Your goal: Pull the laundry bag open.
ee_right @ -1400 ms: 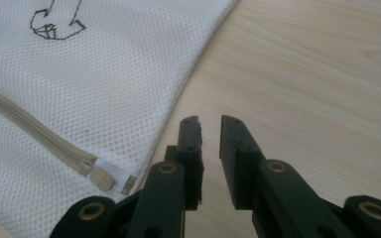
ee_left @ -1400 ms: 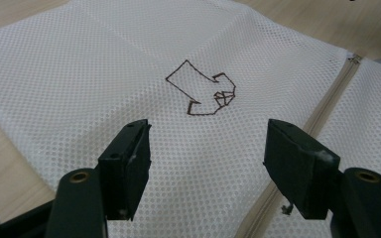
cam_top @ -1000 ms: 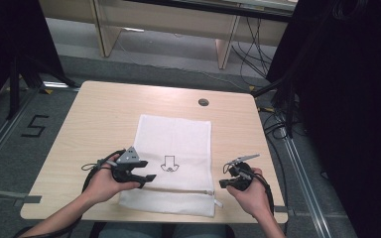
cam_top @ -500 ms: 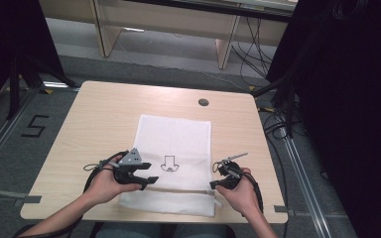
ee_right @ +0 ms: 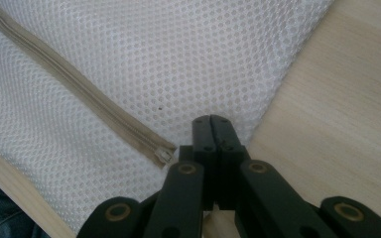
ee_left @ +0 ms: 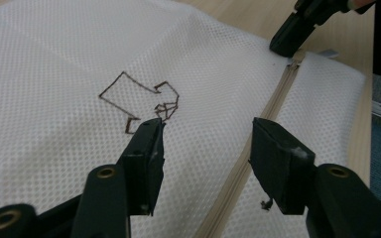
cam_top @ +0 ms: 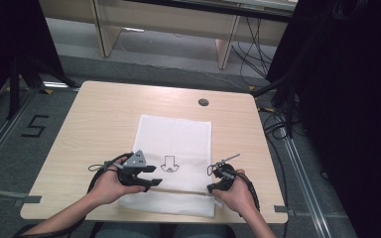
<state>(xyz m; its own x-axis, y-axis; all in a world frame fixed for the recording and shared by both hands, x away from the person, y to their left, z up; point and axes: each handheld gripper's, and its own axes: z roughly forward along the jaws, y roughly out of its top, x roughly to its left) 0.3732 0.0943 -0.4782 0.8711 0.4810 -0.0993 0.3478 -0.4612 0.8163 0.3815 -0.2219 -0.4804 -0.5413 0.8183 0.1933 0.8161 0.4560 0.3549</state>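
- Now, at the left of the high view, the left gripper [cam_top: 151,176] sits in the person's left hand [cam_top: 111,183], over the left part of the white mesh bag [cam_top: 178,139], close to the bag's near end.
- Its jaws stand apart and have just been closing; in the left gripper view, the left gripper [ee_left: 206,148] straddles the mesh and the beige zipper [ee_left: 273,106], which runs up between the two pads, and neither pad presses on the fabric.
- Just left of those jaws in that view lies the drawn arrow outline [ee_left: 139,99], inked on the mesh bag [ee_left: 54,59]; from above, the same arrow outline [cam_top: 168,163] sits in the middle of the bag, between the two grippers.
- The bag lies flat on the wooden table [cam_top: 94,119], lengthwise away from the person, with the zipper [cam_top: 178,191] crossing its near end from side to side.
- At the right, the right gripper [cam_top: 213,187] in the right hand [cam_top: 235,193] is at the bag's right edge, by the zipper's right end.
- In the right gripper view, the right gripper [ee_right: 212,126] has its jaws pressed together, tips resting on the mesh bag [ee_right: 178,49] near its edge; the zipper [ee_right: 79,94] ends just beside them, and I cannot tell whether any mesh is pinched between them.
- Right of the tips lies the bare table [ee_right: 337,109].
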